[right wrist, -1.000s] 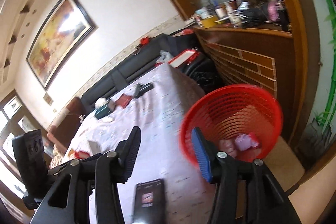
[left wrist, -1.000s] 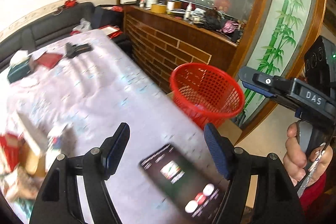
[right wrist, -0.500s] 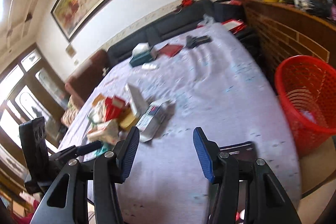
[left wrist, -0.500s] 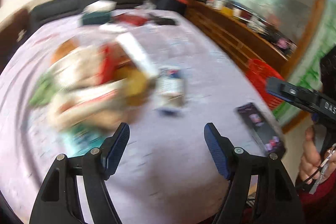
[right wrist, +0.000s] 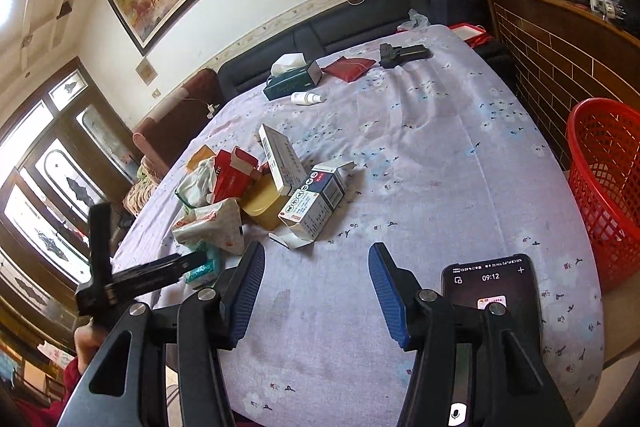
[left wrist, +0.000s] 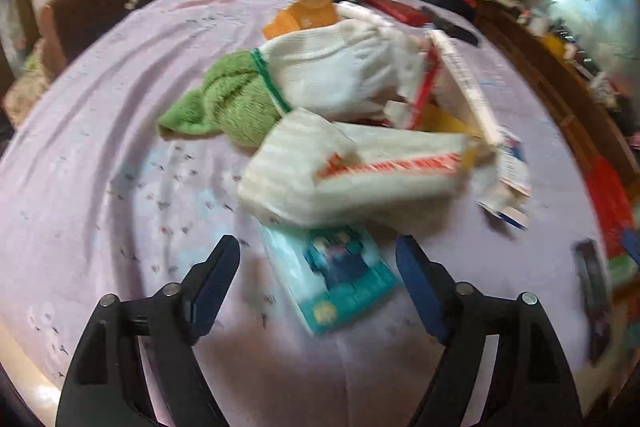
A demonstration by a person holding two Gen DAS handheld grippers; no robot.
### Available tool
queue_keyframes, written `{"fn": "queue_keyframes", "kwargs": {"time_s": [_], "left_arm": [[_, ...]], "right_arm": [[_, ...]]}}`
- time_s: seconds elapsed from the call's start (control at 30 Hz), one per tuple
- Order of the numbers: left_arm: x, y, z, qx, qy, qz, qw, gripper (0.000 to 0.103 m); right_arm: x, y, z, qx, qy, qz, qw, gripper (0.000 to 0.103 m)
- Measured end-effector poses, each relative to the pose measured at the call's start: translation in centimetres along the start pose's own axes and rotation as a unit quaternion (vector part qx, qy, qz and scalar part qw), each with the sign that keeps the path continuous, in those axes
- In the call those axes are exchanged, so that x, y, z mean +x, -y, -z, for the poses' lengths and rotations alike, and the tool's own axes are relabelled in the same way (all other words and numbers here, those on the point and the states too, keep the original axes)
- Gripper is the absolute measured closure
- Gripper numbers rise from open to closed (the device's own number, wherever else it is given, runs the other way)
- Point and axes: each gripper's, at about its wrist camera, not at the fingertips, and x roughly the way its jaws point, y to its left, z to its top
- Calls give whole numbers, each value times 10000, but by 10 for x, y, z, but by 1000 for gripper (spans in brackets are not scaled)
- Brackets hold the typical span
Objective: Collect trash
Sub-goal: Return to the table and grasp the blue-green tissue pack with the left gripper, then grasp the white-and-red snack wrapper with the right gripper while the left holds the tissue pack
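Your trash pile [right wrist: 256, 191] sits on bench [right wrist: 440, 167], left of centre. Basket [right wrist: 608, 187] stands on floor beyond bench's right edge. Phone [right wrist: 492, 287] lies at near right edge. Tissue box [right wrist: 292, 79] sits behind pile, toward sofa [right wrist: 360, 15].

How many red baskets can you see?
1. The red basket stands on the floor beside the table's right edge, near the brick-patterned counter. Another could be hidden out of view.
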Motion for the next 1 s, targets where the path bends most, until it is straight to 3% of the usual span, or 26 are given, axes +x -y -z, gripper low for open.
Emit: {"fn": "queue_keyframes", "kwargs": {"time_s": [0.27,0.37,0.47,0.6,0.8,0.9,1.0], "left_arm": [[26,3,-15,69,-9,-138,9999,24],[22,-3,-11,171,92,-209,9996,49],[14,-15,-6,196,45,65,9998,57],[0,-35,9,173,-24,292,9994,58],[-13,-67,20,-5,78,133,9999,58],[-17,-76,24,-80,192,-98,9997,58],[-16,-82,25,-122,201,-83,9997,58]], "right_arm": [[4,-5,-3,-8,-40,-63,10000,44],[11,-10,-5,-40,-76,-39,10000,43],[21,-19,-9,-126,-173,-79,9997,42],[43,-40,-14,-321,-331,-178,9988,42],[97,-82,-35,-584,-694,-594,9941,42],[132,-97,-47,-523,-847,-665,9928,42],[168,-109,-55,-523,-971,-587,9922,43]]}}
